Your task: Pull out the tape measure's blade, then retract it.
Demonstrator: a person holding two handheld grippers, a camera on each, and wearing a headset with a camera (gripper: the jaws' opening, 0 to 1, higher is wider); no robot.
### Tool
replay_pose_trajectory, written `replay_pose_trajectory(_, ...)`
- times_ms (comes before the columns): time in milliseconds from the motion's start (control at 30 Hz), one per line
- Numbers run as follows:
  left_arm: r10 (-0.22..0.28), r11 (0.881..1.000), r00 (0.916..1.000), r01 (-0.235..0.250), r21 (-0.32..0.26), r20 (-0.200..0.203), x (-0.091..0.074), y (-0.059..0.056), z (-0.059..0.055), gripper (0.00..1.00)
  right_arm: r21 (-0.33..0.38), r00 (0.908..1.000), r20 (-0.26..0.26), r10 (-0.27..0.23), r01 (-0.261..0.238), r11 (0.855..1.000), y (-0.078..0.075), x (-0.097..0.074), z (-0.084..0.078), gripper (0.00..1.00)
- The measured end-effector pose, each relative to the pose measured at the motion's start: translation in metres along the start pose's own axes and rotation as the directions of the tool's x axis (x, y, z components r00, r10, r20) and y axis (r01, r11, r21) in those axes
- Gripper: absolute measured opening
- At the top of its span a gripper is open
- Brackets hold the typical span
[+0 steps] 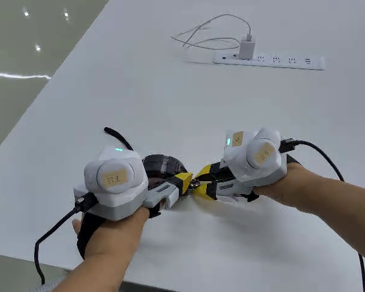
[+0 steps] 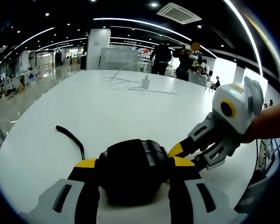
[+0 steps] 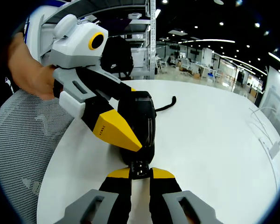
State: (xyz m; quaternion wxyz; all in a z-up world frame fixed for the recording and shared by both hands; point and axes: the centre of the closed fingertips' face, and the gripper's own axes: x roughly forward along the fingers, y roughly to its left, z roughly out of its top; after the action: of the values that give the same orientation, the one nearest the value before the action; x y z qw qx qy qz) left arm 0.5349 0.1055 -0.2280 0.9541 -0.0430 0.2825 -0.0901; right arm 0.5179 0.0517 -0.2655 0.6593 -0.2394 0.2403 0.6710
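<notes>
A black tape measure (image 1: 163, 166) lies on the white table (image 1: 170, 97) near its front edge. My left gripper (image 1: 170, 177) is shut on its case, which sits between the yellow-tipped jaws in the left gripper view (image 2: 130, 170). My right gripper (image 1: 199, 183) meets it from the right, jaws closed on the blade's end hook (image 3: 139, 169) right at the case's mouth. The case (image 3: 139, 119) stands just beyond those jaws, with hardly any blade showing. A black wrist strap (image 2: 71, 137) trails from the case to the left.
A white power strip (image 1: 269, 59) with a plugged-in charger (image 1: 247, 46) and looped cable lies at the far side of the table. The table's left edge runs diagonally past the left gripper. A grey mesh chair (image 3: 23, 140) sits by the near edge.
</notes>
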Motion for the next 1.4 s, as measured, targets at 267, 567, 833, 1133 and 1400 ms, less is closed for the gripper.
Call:
replay_pose_trajectory(267,-0.002,1.0,1.0,0.002,-0.017,0.004,0.0,0.001,0.001,0.57,0.032,0.9998,-0.004,-0.02,0.02,0.999,-0.001,0.0,0.0,0.11)
replay_pose_trajectory(567,-0.006,1.0,1.0,0.006,-0.018,0.007,0.0,0.0,0.002,0.57,0.07,0.9987,-0.002,-0.052,0.052,0.996,-0.003,-0.014,-0.005,0.19)
replay_pose_trajectory(833,-0.012,1.0,0.9998,0.012,0.024,0.018,-0.001,-0.001,0.006,0.58,0.084,0.997,0.006,-0.078,0.077,0.994,-0.002,-0.025,-0.006,0.23)
replay_pose_trajectory(1133,-0.035,0.998,0.9988,0.033,0.054,0.035,-0.005,-0.004,0.008,0.59,0.158,0.9933,0.012,-0.115,0.112,0.981,0.004,-0.036,-0.011,0.33)
replay_pose_trajectory(1400,-0.081,0.995,0.9963,0.08,0.058,0.028,-0.009,-0.01,0.007,0.72,0.22,0.9825,0.014,-0.186,0.178,0.959,0.004,-0.05,-0.014,0.44)
